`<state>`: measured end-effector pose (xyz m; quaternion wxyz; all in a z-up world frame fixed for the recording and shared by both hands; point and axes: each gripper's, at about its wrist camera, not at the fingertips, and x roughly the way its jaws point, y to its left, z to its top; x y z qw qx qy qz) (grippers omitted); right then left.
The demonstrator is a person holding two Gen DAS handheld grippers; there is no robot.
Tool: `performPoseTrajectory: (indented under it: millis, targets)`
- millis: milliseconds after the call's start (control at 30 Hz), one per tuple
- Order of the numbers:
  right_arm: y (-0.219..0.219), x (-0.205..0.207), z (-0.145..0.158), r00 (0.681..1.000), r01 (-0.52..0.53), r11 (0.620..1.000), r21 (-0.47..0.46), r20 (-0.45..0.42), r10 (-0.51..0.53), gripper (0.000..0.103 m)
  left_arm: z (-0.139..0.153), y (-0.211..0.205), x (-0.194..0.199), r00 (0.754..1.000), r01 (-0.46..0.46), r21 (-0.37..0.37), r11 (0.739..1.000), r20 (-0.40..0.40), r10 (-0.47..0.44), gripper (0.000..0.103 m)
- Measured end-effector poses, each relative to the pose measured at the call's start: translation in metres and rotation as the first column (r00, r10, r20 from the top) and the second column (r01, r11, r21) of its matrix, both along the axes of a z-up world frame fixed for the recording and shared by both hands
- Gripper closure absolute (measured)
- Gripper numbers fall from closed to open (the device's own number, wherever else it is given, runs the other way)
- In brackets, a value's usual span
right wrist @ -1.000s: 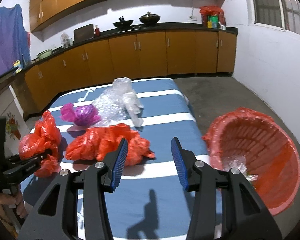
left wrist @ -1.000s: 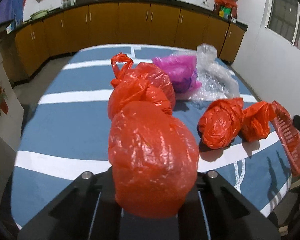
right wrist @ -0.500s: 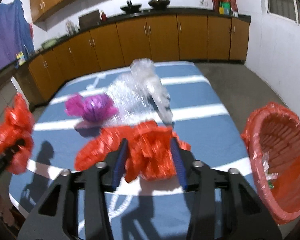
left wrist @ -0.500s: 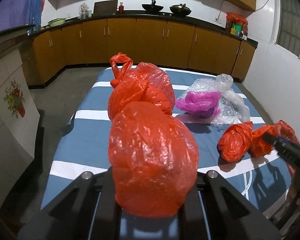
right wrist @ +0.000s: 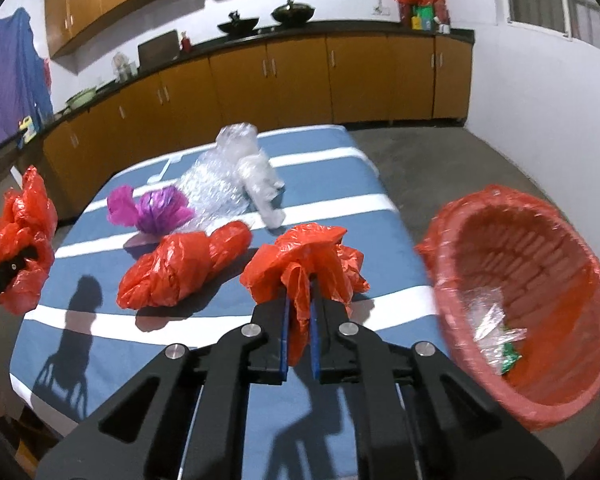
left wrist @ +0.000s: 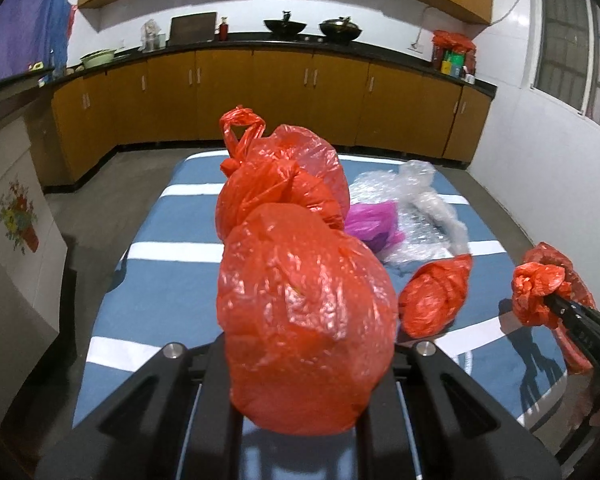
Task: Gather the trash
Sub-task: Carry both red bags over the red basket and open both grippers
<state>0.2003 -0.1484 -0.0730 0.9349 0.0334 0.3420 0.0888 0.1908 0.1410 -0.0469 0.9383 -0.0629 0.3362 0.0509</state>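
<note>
My left gripper (left wrist: pixel 300 364) is shut on a big knotted red plastic bag (left wrist: pixel 300 300) and holds it above the blue striped table (left wrist: pixel 160 296); the bag hides its fingertips. It also shows at the left of the right wrist view (right wrist: pixel 18 236). My right gripper (right wrist: pixel 299 308) is shut on a crumpled red bag (right wrist: pixel 308 260), lifted off the table's right part, left of the red trash basket (right wrist: pixel 540 280). Another red bag (right wrist: pixel 180 268), a purple bag (right wrist: pixel 156 212) and clear bubble wrap (right wrist: pixel 228 180) lie on the table.
The basket is lined with red plastic and holds some clear and green wrappers (right wrist: pixel 496 340). Brown kitchen cabinets (left wrist: pixel 260 92) run along the far wall. Grey floor (right wrist: pixel 440 168) lies to the table's right, and a white wall (right wrist: pixel 540 80) beyond.
My right gripper closed on the red bag and lifted it off the table toward the basket. My left gripper rose and drew back with its bag.
</note>
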Motion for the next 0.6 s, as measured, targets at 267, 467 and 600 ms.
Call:
performPoseTrajectory:
  millis: [267, 467, 600]
  targets:
    - [-0.029, -0.017, 0.021, 0.996, 0.061, 0.998, -0.008, 0.066, -0.06, 0.095, 0.011, -0.035, 0.003, 0.996, 0.087, 0.014, 0.996, 0.023, -0.087, 0.092]
    - [-0.055, -0.027, 0.031, 0.986, 0.133, 0.991, -0.023, 0.105, -0.13, 0.095, 0.018, -0.064, 0.005, 0.987, 0.157, 0.023, 0.987, 0.035, -0.158, 0.092]
    - [-0.073, -0.034, 0.036, 0.977, 0.182, 0.983, -0.023, 0.12, -0.178, 0.095, 0.021, -0.09, 0.008, 0.974, 0.22, 0.033, 0.975, 0.039, -0.221, 0.092]
